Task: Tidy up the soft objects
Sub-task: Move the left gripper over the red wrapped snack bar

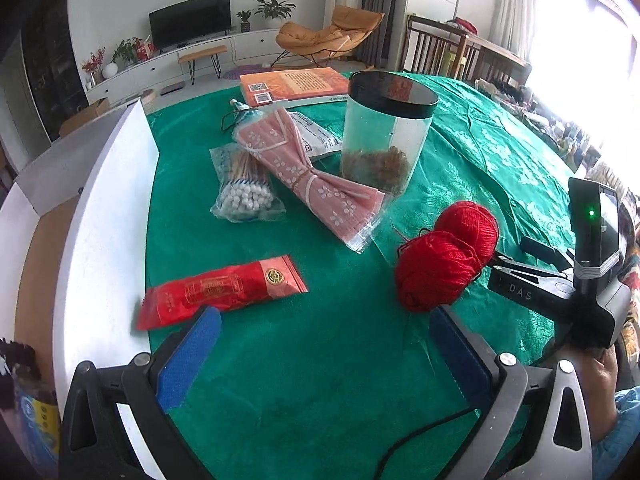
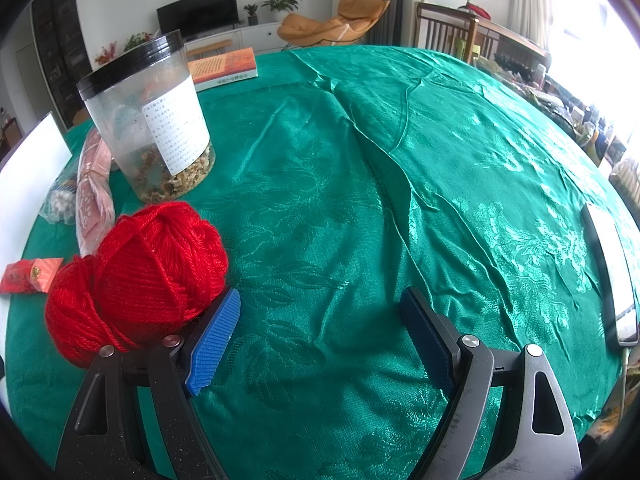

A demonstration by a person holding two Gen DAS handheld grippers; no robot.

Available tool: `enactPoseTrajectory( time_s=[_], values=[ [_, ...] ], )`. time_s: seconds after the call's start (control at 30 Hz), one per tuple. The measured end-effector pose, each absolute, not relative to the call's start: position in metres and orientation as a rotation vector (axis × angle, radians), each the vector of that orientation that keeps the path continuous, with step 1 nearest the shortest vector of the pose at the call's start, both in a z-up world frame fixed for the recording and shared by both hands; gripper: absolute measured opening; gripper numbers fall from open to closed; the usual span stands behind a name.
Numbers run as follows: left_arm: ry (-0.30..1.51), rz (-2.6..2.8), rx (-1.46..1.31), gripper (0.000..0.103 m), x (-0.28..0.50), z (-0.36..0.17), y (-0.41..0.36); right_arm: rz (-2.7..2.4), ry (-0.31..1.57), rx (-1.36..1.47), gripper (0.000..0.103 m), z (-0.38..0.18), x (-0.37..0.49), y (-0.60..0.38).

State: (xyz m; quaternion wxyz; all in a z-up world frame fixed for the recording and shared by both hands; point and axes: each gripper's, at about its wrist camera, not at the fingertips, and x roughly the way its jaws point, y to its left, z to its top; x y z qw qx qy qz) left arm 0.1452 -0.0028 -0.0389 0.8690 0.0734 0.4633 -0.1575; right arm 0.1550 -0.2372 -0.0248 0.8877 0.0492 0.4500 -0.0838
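Two balls of red yarn (image 1: 444, 256) (image 2: 140, 276) lie together on the green tablecloth (image 1: 320, 380). A pink patterned cloth in a clear sleeve (image 1: 316, 176) (image 2: 94, 200) lies beyond them, beside a bag of cotton swabs (image 1: 244, 188). My left gripper (image 1: 324, 344) hangs open above bare cloth, with the yarn just past its right finger. My right gripper (image 2: 324, 320) is open and empty. The yarn rests against the outside of its left finger (image 2: 216, 340). In the left wrist view the right gripper (image 1: 520, 258) sits right of the yarn.
A clear jar with a black lid (image 1: 386, 132) (image 2: 152, 120) stands behind the yarn. A red foil packet (image 1: 224, 288), an orange book (image 1: 292, 84) and a white box wall (image 1: 104, 220) are on the left. A flat dark-framed device (image 2: 612, 272) lies far right.
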Motion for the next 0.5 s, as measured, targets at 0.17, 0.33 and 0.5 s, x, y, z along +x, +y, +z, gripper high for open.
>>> enactPoseTrajectory(
  time_s=[0.17,0.33,0.5],
  values=[
    [1.049,-0.306,0.506,0.103,0.17,-0.047,-0.022,-0.172,0.935,0.104,0.085,-0.025,0.155,-0.237],
    [1.19,-0.388,0.825,0.103,0.184,-0.075,-0.027,-0.171,0.935,0.103,0.085,-0.025,0.155,-0.237],
    [1.224,-0.32,0.907,0.083,0.206,-0.103,-0.028,-0.17,0.935,0.105,0.085,-0.025,0.155,-0.237]
  ],
)
